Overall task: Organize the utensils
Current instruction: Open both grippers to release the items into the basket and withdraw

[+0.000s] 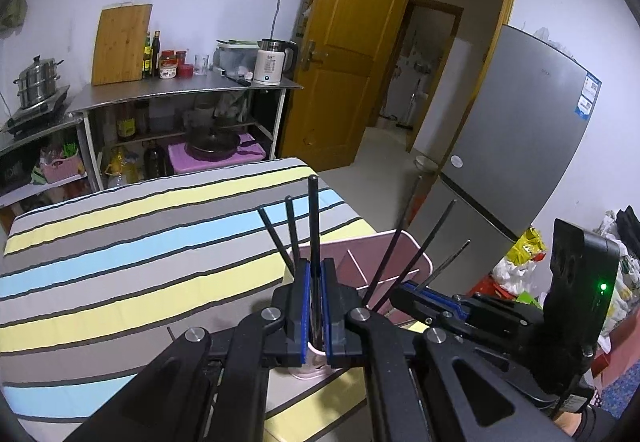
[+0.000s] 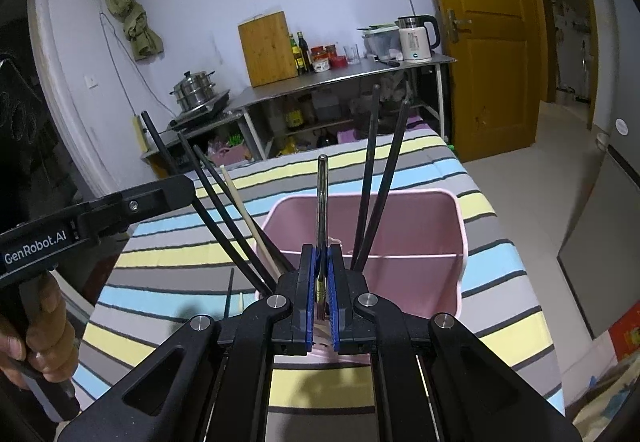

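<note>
Chopstick [image 1: 313, 226] clamped upright in left tool [image 1: 315, 306], long axis vertical, lower centre of frame, directly above pink holder [image 1: 404, 262]. Right tool [image 2: 322, 282] pinches a metal utensil [image 2: 322, 201] upright over the same holder's near compartment; both equally close.

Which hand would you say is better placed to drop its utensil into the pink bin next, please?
Probably the right. Its tongs hold a metal utensil directly over the pink bin, while the left tongs grip a black chopstick nearer the bin's edge.
</note>
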`<state>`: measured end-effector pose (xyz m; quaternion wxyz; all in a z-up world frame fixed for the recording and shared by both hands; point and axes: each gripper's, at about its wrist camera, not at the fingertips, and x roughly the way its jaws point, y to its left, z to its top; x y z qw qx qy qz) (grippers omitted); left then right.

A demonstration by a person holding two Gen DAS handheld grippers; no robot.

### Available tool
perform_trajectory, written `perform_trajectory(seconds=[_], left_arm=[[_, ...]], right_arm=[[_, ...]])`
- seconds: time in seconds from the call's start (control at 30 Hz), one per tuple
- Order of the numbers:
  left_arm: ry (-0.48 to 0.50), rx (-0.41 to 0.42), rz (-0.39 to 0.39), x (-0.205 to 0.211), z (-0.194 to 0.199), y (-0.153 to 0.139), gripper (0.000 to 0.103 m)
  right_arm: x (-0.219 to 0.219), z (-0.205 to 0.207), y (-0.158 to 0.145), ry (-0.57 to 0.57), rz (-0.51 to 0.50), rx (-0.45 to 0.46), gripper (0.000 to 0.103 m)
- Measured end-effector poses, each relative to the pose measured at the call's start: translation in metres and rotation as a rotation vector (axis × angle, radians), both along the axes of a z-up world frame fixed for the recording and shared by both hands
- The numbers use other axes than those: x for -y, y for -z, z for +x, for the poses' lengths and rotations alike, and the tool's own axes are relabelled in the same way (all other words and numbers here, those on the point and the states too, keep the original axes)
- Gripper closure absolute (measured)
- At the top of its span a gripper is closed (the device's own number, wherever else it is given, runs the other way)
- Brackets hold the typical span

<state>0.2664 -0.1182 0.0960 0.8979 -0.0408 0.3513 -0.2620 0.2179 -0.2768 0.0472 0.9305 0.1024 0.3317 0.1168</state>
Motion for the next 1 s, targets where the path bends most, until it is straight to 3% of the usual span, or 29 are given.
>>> perform_trajectory(seconds=[0.5,1.0], left_arm=[[0.0,0.026,0.016,0.003,-0.011,0.0,0.098],[-0.08,0.02,-0.019,-0.049,-0.051,0.009,0.097]], right_arm=[[-0.001,-0.006,-0.002,0.018,-0.025,-0.008,0.09],[0.008,-0.039,-0.018,0.035,-0.03,0.039,0.088]])
